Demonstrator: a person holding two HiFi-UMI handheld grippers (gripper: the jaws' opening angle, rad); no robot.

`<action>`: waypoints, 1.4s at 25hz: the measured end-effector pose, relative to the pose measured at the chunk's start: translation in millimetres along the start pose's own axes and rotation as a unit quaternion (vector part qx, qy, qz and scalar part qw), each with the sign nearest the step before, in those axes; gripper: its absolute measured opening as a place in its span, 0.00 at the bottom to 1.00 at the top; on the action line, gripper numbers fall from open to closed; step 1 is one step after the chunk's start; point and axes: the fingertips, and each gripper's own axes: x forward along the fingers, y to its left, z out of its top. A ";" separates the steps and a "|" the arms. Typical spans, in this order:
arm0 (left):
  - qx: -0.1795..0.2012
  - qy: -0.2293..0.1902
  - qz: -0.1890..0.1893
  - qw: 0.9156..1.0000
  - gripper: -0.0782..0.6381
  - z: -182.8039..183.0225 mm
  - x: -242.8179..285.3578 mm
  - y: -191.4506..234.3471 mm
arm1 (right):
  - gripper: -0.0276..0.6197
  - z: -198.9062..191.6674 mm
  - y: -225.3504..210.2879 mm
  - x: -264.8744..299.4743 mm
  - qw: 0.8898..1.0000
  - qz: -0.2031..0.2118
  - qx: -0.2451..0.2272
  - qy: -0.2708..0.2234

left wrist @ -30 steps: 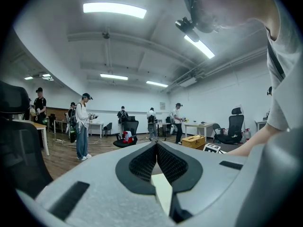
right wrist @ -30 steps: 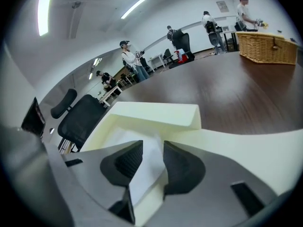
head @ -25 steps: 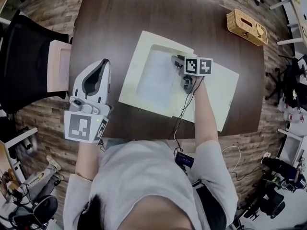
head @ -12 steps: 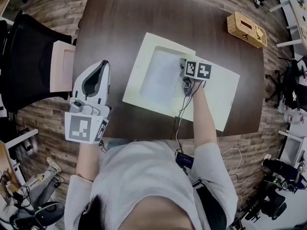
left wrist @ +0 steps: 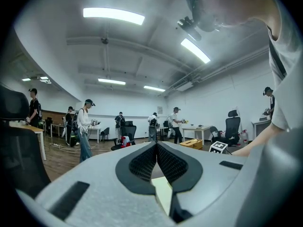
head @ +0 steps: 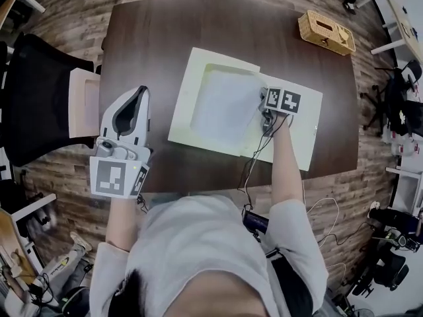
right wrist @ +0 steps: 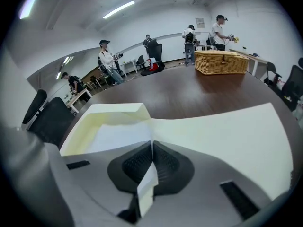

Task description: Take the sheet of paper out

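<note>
1. The jaws of the right gripper (right wrist: pixel 151 144) are being held fully together on the right edge of the sheet of paper (head: pixel 225 104). A thin white strip of it is being pinched between the dark, ribbed pads (right wrist: pixel 137 163).
2. The rest of the sheet, flat, white and smooth, is being left in the shallow recess in the left half of the cream folder (head: pixel 301 134).
3. The folder, matte and rectangular, is being left open on the table (head: pixel 172 38). Its left half is being bounded by a raised rim, and its right half is lying as a flat flap under the right gripper.
4. The jaws of the left gripper (left wrist: pixel 156 145) are being held together, tip to tip, with nothing clamped. It is being held over the table's near left edge, well apart from the folder.
5. The table top is dark brown wood, smooth, with rounded corners. A rectangular wicker basket (head: pixel 325 32) is being left at its far right, well apart from the folder.
</note>
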 end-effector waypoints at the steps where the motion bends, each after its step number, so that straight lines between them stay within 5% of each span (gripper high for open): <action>1: 0.001 -0.001 -0.004 1.000 0.12 1.4 -0.3 -1.7 | 0.06 -1.9 -5.9 -5.1 1.000 -0.007 0.005 -0.001; 21: 0.004 -0.033 -0.088 0.996 0.12 23.9 -3.0 -39.4 | 0.06 -29.6 -66.9 -124.5 0.988 -0.102 0.053 -0.102; 35: 0.004 -0.062 -0.139 0.988 0.12 41.9 -11.8 -66.1 | 0.06 -12.7 -24.8 -229.7 0.964 -0.082 0.047 -0.247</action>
